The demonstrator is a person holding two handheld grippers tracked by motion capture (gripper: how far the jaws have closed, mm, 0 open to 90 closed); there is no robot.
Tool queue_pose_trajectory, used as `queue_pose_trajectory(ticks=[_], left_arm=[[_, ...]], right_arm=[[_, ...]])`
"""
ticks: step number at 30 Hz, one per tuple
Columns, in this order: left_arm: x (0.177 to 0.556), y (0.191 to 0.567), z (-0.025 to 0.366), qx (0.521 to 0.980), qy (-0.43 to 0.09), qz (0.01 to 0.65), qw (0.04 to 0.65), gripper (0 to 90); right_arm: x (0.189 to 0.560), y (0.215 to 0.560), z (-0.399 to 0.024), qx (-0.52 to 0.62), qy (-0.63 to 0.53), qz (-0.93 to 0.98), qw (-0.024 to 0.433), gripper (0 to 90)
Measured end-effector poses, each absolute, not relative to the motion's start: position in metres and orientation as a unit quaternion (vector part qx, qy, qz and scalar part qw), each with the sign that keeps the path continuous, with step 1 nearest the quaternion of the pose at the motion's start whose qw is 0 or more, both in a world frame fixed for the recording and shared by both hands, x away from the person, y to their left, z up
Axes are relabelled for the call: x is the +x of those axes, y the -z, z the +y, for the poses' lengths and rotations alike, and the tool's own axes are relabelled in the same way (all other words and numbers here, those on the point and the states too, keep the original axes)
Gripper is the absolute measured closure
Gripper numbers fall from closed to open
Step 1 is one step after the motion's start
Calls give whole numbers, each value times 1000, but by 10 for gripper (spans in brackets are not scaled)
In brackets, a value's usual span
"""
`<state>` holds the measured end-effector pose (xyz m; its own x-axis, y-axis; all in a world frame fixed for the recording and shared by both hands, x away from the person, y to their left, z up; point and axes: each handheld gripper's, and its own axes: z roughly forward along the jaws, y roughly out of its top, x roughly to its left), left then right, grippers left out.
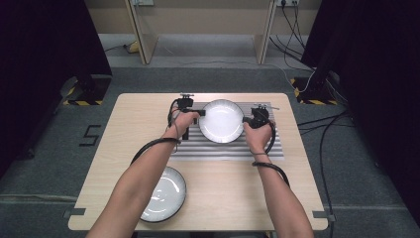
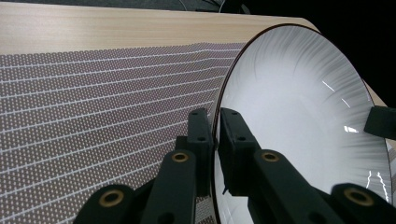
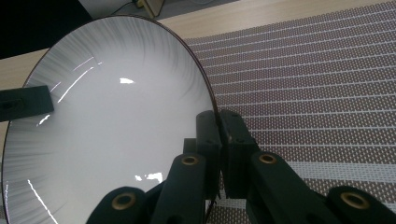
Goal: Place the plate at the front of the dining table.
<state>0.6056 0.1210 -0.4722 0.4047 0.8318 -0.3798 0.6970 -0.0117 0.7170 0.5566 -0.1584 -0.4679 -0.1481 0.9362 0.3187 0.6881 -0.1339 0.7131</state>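
Note:
A white plate with a dark rim and grey brushed edge is held between both hands over a striped placemat. My left gripper is shut on the plate's left rim; its jaws pinch the thin edge of the plate in the left gripper view. My right gripper is shut on the opposite rim, jaws closed on the edge of the plate. The plate looks lifted or tilted above the placemat. The other gripper's jaw tip shows at the plate's far edge in each gripper view.
A second, similar plate lies on the wooden table at the near left, under my left forearm. The placemat covers the table's middle and right. Black stands and cables sit on the floor beyond the table.

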Motion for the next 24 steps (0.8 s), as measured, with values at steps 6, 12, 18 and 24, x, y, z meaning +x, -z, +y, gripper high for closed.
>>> queue_pose_trajectory(ticks=[6, 12, 18, 24], left_arm=[[606, 475, 120, 705, -81, 544, 449, 824], [605, 478, 119, 705, -86, 546, 444, 821], [606, 481, 119, 696, -87, 555, 448, 792], [607, 484, 118, 694, -86, 557, 449, 750]], right_arm=[[557, 470, -158, 636, -404, 640, 153, 873], [557, 473, -157, 636, -403, 640, 154, 873], [558, 476, -155, 638, -402, 638, 153, 875], [559, 478, -156, 641, -408, 632, 150, 878]])
